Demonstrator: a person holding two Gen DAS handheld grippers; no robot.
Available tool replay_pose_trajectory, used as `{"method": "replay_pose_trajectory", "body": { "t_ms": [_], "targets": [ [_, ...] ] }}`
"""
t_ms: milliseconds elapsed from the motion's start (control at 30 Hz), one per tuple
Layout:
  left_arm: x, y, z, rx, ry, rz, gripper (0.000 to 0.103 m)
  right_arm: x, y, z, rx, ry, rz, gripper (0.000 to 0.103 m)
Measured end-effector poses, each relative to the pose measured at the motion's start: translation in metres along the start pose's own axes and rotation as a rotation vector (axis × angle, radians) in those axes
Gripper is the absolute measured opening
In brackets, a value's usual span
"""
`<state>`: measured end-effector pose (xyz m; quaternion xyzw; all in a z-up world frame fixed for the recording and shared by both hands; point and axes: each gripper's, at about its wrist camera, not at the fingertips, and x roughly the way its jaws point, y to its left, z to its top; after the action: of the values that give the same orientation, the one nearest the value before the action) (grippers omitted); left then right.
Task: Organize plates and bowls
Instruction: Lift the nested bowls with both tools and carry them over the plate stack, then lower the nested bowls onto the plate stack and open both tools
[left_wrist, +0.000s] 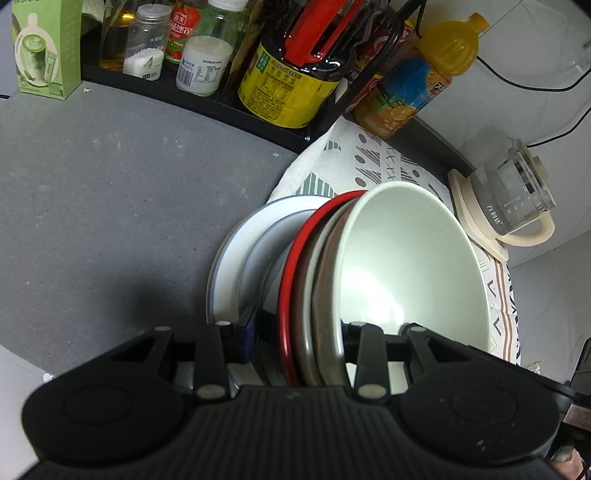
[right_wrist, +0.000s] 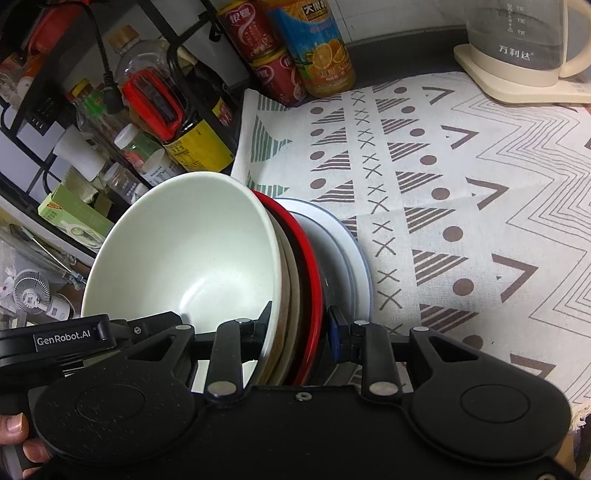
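A stack of dishes (left_wrist: 325, 280), topped by a white bowl (right_wrist: 192, 251), is clamped from opposite sides by left gripper (left_wrist: 299, 332) and right gripper (right_wrist: 299, 325) jaws, near the kettle (right_wrist: 524, 48).

We record a pale green round bowl (left_wrist: 406, 258) nested against a brown-grey dish rim (left_wrist: 325, 280), then a glossy red round plate (left_wrist: 291, 266), then white round plates edged in grey-blue (left_wrist: 236, 258). The white cloth (right_wrist: 443, 184) carries brown triangles, dots, crosses and zigzags (green stripes at one corner). The countertop (left_wrist: 110, 203) is speckled grey. The juice bottle (left_wrist: 424, 74) is orange with a blue label.
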<state>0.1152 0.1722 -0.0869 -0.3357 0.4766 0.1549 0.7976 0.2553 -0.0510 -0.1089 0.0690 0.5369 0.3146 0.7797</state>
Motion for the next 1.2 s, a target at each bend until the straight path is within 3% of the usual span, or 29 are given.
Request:
{"method": "replay_pose_trajectory", "body": {
  "t_ms": [167, 333, 467, 533, 700, 767, 900, 1200],
  "targets": [
    [0.006, -0.004, 0.004, 0.003, -0.001, 0.018, 0.034, 0.003, 0.001, 0.006, -0.012, 0.003, -0.013, 0.028],
    [0.010, -0.007, 0.006, 0.007, 0.013, 0.049, 0.035, 0.004, 0.004, 0.011, -0.037, -0.003, 0.004, 0.037],
    [0.011, -0.012, 0.008, 0.025, 0.021, 0.070, 0.042, 0.000, 0.003, 0.015, -0.050, -0.016, 0.003, 0.038],
    [0.009, -0.013, 0.008, 0.035, 0.016, 0.077, 0.046, -0.004, 0.001, 0.016, -0.049, -0.013, -0.008, 0.046],
    [-0.002, -0.017, 0.007, 0.054, -0.028, 0.122, 0.069, -0.019, -0.001, 0.017, -0.051, -0.062, -0.035, 0.064],
    [-0.007, -0.018, 0.006, 0.060, -0.047, 0.147, 0.076, -0.026, -0.003, 0.016, -0.051, -0.080, -0.042, 0.066],
    [-0.018, -0.020, 0.006, 0.059, -0.075, 0.161, 0.078, -0.043, -0.007, 0.013, -0.043, -0.125, -0.054, 0.082],
    [-0.050, -0.037, -0.009, 0.097, -0.161, 0.177, 0.083, -0.091, -0.024, -0.005, -0.015, -0.245, -0.118, 0.100]
  ]
}}
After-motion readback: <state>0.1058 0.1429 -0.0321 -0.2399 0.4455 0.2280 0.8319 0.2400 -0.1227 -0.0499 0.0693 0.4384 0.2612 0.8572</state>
